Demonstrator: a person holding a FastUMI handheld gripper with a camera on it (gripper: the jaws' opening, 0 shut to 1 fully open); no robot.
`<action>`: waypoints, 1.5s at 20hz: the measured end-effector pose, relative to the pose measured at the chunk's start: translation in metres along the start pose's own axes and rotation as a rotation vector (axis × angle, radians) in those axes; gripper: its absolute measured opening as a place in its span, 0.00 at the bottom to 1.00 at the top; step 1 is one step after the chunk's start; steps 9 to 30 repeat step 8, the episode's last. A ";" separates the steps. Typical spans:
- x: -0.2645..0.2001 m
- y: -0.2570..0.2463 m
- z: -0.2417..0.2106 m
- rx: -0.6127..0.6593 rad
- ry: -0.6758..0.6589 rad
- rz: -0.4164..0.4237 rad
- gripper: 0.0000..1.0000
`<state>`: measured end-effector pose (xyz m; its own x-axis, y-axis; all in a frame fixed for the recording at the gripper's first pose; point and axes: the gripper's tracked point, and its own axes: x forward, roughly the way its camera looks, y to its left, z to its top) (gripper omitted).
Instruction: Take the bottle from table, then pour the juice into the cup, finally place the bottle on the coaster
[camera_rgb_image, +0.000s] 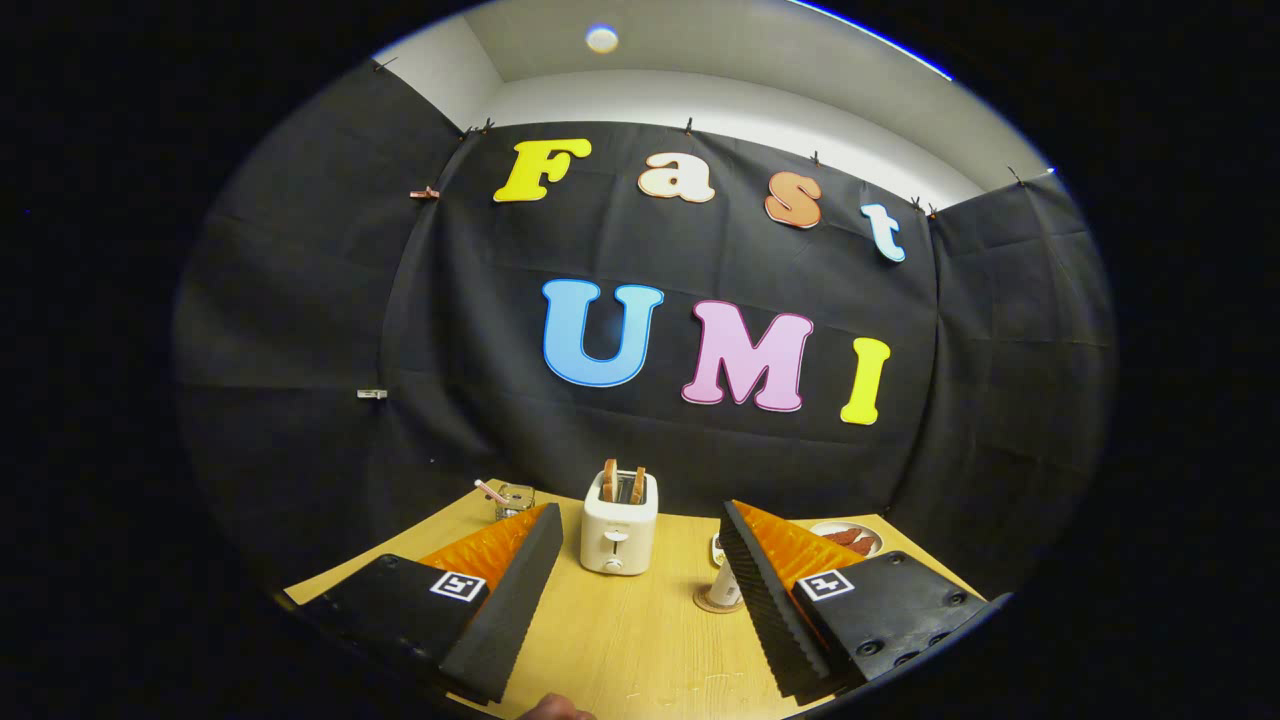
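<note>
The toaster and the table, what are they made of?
The toaster looks like smooth cream plastic with a slight sheen, though painted metal is possible. The table looks like pale wood or laminate, showing fine grain lines. The gripper is open over it.

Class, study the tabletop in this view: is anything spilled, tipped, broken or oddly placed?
Nothing stands out. The toaster stands upright with two slices in its slots, beyond the open gripper. A white item sits on the coaster beside the right finger, largely hidden. The table shows no spill.
</note>
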<state>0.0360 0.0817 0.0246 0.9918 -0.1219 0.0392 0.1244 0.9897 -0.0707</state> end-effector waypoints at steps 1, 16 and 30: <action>0.001 0.001 0.002 0.009 -0.003 -0.001 0.97; 0.008 -0.016 -0.012 0.004 0.016 -0.053 0.97; 0.008 -0.016 -0.012 0.004 0.016 -0.053 0.97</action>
